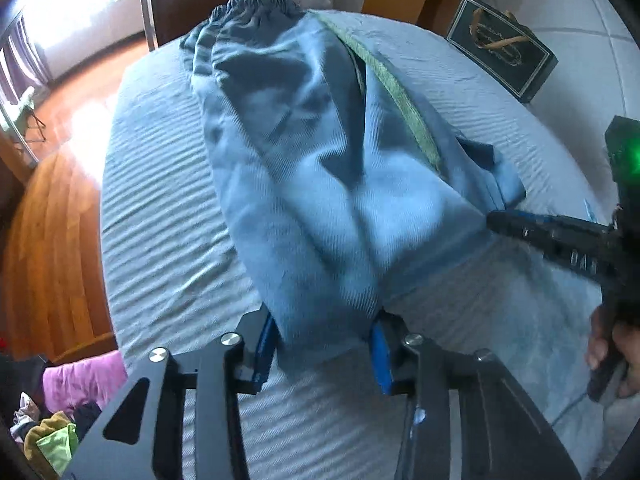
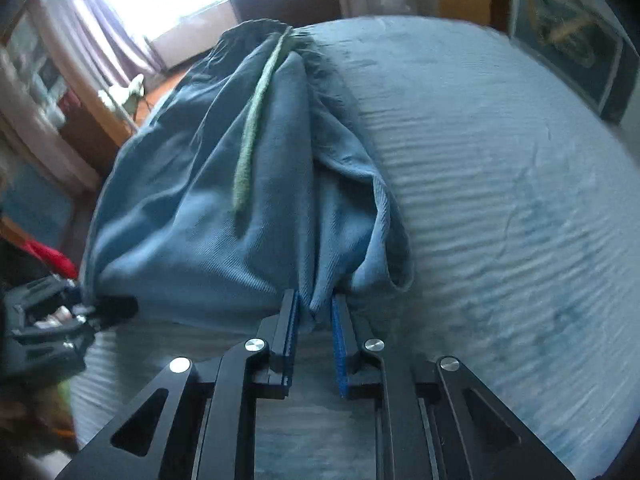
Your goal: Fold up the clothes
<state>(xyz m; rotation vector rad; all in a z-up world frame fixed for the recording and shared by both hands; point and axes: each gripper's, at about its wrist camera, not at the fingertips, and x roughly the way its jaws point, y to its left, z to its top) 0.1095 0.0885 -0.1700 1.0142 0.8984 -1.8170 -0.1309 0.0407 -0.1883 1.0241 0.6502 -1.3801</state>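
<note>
A pair of blue trousers (image 1: pixel 316 168) with an elastic waistband at the far end and a green side stripe (image 1: pixel 392 92) lies lengthwise on the bed. My left gripper (image 1: pixel 324 344) has the near hem bunched between its blue pads, jaws fairly wide. My right gripper (image 2: pixel 314 320) is closed on a fold of the same trousers (image 2: pixel 208 216) at the near edge. Each gripper shows in the other's view: the right one (image 1: pixel 496 218) at the cloth's right corner, the left one (image 2: pixel 116 306) at the left corner.
The bed has a pale blue ribbed cover (image 1: pixel 160 216). A dark gift bag (image 1: pixel 502 48) stands at the far right of the bed. A heap of pink and green clothes (image 1: pixel 60 408) lies at the lower left. Wooden floor (image 1: pixel 48 216) lies left of the bed.
</note>
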